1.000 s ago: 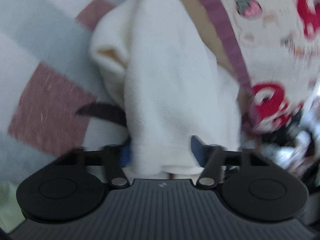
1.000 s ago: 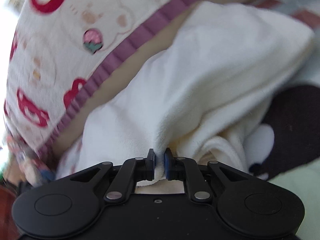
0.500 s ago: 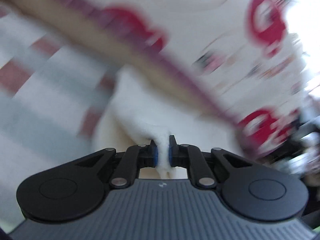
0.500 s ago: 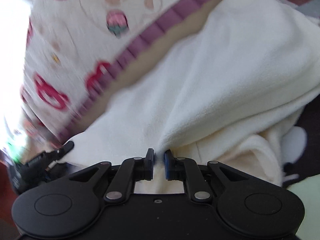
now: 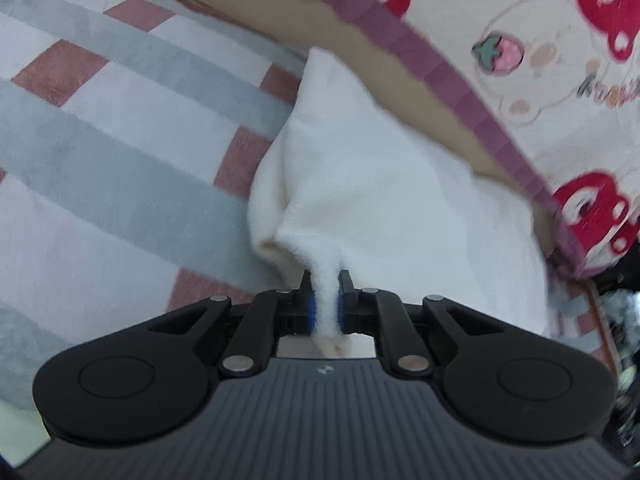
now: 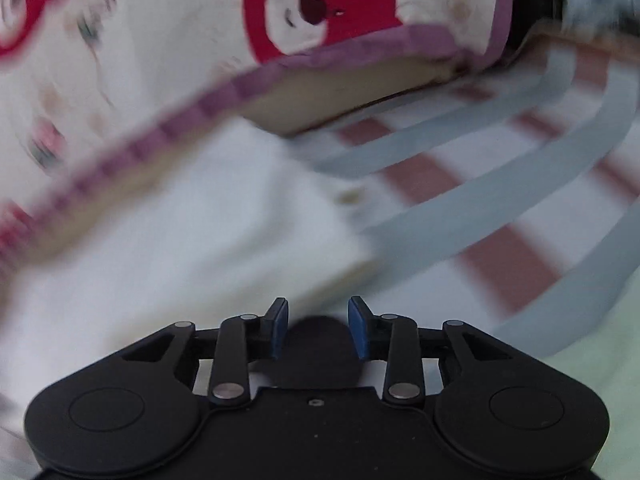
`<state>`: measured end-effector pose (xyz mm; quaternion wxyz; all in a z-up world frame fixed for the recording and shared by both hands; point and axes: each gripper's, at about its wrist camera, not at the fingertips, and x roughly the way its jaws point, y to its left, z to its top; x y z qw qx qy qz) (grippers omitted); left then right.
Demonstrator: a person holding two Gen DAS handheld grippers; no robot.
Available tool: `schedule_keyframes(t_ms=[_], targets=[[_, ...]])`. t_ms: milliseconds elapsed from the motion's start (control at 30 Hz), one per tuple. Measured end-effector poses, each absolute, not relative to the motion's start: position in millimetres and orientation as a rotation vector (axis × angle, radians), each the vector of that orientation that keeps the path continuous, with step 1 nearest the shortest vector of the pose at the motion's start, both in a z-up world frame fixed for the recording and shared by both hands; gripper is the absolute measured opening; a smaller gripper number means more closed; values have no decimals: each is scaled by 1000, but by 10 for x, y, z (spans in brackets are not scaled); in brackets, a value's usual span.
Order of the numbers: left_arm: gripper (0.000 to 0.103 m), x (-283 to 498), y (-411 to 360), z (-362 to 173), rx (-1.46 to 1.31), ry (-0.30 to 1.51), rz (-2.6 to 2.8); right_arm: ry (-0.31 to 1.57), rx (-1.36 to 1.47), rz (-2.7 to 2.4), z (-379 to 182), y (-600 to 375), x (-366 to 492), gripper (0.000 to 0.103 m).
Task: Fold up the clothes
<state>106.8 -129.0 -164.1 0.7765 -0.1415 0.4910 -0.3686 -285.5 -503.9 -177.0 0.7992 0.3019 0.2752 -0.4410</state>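
Note:
A cream fleece garment (image 5: 384,184) lies folded on a striped blanket (image 5: 100,152), against a bear-print quilt. My left gripper (image 5: 325,304) is shut on a pinch of the garment's near edge, held low over the blanket. In the right wrist view the garment (image 6: 180,248) is blurred and lies flat at the left. My right gripper (image 6: 318,320) is open and empty, with a dark patch of fabric (image 6: 316,328) between its fingers.
A bear-print quilt with a purple border (image 5: 520,60) rises along the far side; it also shows in the right wrist view (image 6: 280,20). The grey, white and red striped blanket (image 6: 500,200) spreads to the right. Pale green fabric (image 6: 600,380) lies at the lower right.
My left gripper shut on the garment's edge and stays shut on it. My right gripper let go of the garment, opened and swung right toward the striped blanket.

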Motion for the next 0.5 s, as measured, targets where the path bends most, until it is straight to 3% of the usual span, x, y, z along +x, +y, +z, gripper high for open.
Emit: schedule_keyframes(t_ms=[67,133,200,433,467,500], targets=[[10,1056,-1322,-1662,-331,1031,-799,531,711,-941,-1799,-5167,-2981,39],[10,1065,-1376,-1684,-336,1025,-796,393,874,-937,-1853,-5303,-3106,46],[10,1067,-1402,-1688,-333,1019,-797,276,1002,-981,-1913,-5405,-3132,68],[10,1066,-1388,-1673,-329,1008,-798,283,1008,-914,-2144,-5584,-2882,67],[10,1067,-1388,-1672,-327,1006,-798,262,1046,-856,-2171,-5591,-2844,54],[10,1068,-1389,-1670,-326,1004,-799,242,1058,-782,-2116,-5569,-2769,12]])
